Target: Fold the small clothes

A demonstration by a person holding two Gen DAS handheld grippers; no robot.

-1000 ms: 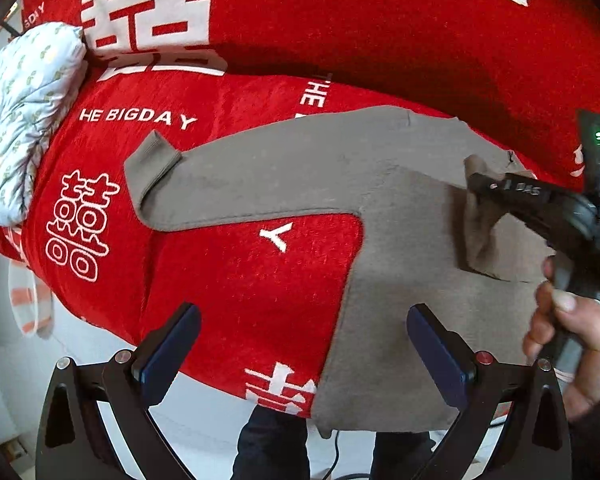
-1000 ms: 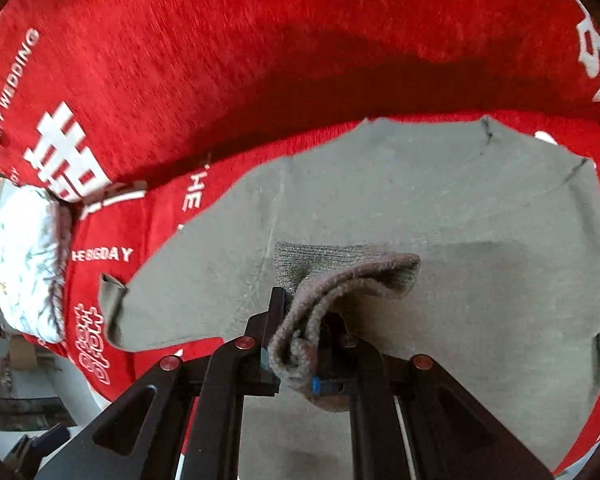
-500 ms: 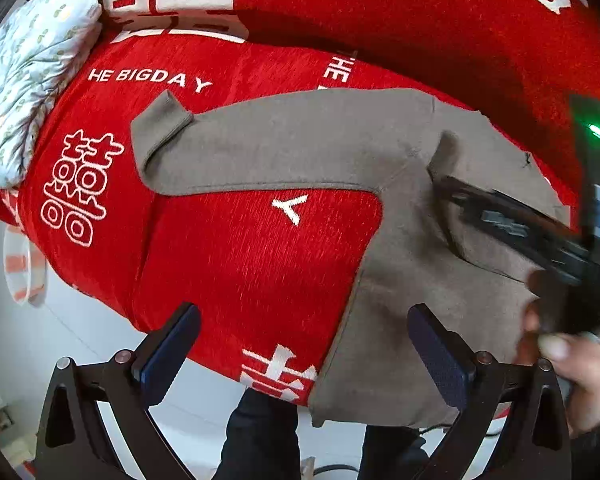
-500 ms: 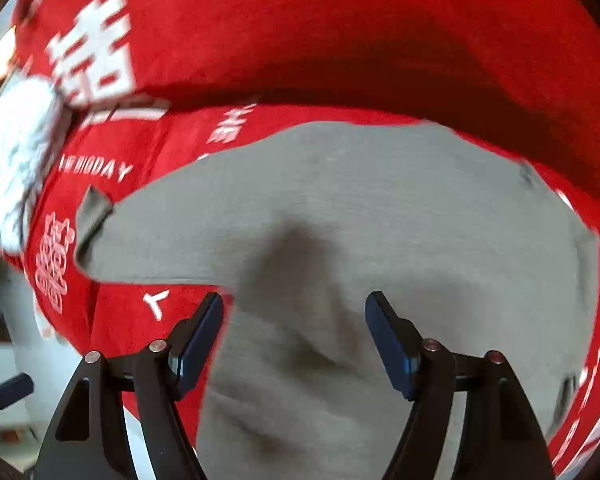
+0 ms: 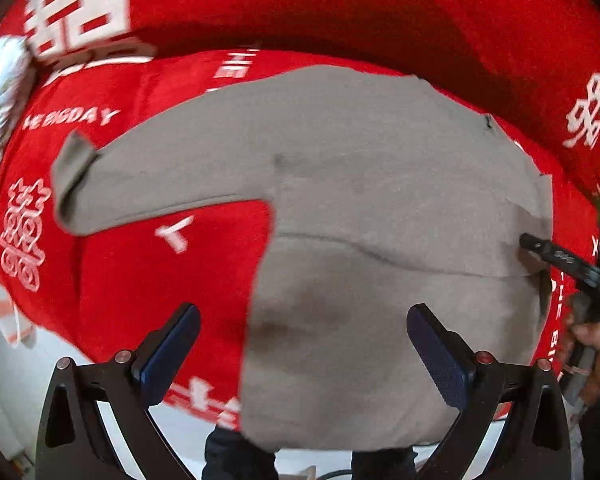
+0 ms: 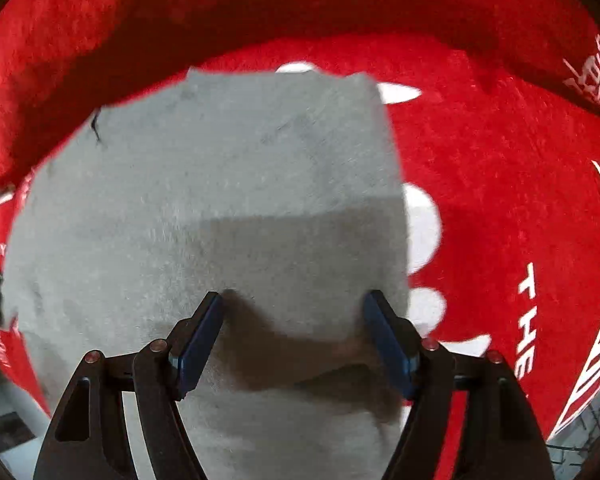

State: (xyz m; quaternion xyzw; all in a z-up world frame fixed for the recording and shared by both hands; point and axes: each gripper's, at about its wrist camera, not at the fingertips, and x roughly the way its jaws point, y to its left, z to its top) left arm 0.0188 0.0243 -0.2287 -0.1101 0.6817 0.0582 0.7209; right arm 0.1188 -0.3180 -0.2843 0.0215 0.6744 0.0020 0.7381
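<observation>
Two grippers over one grey sweater (image 5: 372, 216), and nothing is gripped right now. The garment lies flat on a red blanket (image 5: 340, 12) printed with white lettering. One sleeve (image 5: 152, 176) stretches out to the left, its cuff blurred. The other sleeve has been folded across the body; its edge reads as a faint crease, hard to trace through the blur.

The left gripper (image 5: 304, 344) hangs above the lower body of the sweater, jaws spread wide, nothing between them. The right gripper (image 6: 294, 340) is open too: its jaws have just been opening and now stand apart over the right edge of the cloth, casting a dark shadow on it; whether the pads brush the fabric cannot be told. In the left wrist view only one of its fingers and a hand (image 5: 592, 348) show at the frame's right edge, cut off.

A pale quilted bundle (image 5: 0, 92) sits at the far left, smeared. The sweater's hem runs behind the gripper frames. Dark trouser legs (image 5: 236, 456) peek in below.
</observation>
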